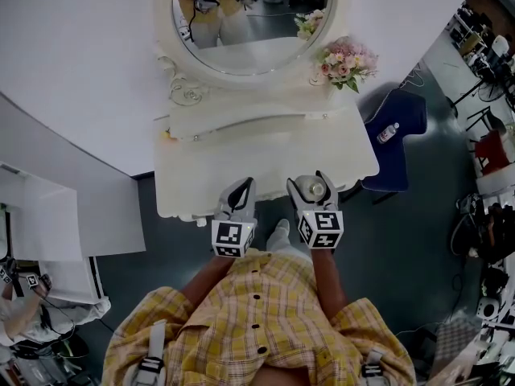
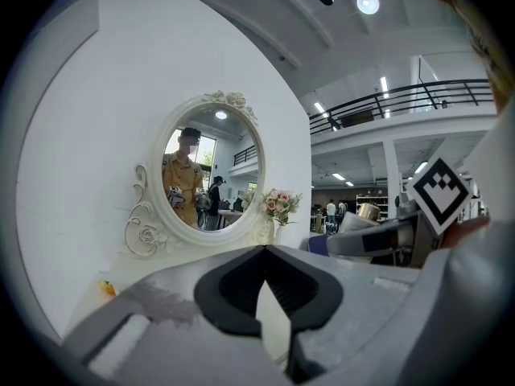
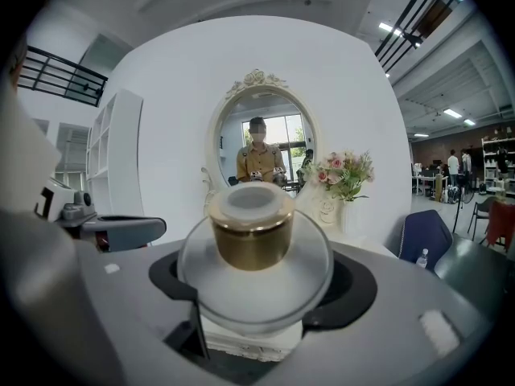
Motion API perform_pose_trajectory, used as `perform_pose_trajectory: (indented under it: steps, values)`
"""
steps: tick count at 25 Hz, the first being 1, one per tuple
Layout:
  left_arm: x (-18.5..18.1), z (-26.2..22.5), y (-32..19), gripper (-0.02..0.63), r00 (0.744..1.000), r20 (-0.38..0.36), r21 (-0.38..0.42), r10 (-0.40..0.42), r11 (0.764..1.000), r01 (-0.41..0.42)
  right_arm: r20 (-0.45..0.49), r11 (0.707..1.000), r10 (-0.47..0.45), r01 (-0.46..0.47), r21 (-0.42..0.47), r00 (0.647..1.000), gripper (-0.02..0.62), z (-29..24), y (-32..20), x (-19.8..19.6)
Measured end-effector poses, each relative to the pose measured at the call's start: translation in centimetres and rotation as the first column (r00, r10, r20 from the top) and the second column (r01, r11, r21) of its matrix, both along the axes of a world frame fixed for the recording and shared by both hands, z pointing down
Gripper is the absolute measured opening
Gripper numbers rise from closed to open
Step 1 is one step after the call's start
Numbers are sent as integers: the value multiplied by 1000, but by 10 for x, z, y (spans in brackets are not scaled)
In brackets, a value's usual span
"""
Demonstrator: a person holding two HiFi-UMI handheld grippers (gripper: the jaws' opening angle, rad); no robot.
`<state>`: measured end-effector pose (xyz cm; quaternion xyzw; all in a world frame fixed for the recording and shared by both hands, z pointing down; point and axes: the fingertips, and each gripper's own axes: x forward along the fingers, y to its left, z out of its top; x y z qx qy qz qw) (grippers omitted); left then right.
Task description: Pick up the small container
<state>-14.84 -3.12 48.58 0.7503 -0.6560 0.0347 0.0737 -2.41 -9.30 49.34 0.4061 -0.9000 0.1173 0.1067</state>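
Over vanity (image 1: pixel 241 163): R tongs (image 1: pixel 311 182) grip small container (image 3: pixel 257 286) (gold cap (image 3: pixel 252 238)); L tongs (image 2: pixel 264 252) closed.

A white, scallop-edged dressing-table worktop (image 1: pixel 265 163) stands against a white wall. At its back stands an oval mirror in a white carved frame (image 1: pixel 187 61), with a pale vase of pink flowers (image 1: pixel 346 61) just to the mirror's right. A small orange object (image 1: pixel 166 135) lies near the left edge.
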Motion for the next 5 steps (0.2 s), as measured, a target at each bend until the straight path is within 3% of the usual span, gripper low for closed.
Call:
perform_pose_trajectory:
  steps: [5]
  values:
    - [-2,-3,3,-2,1000,-2,2,-6,1000,6,-2,1000,-3,3,1,1000,345,-1,2,-1]
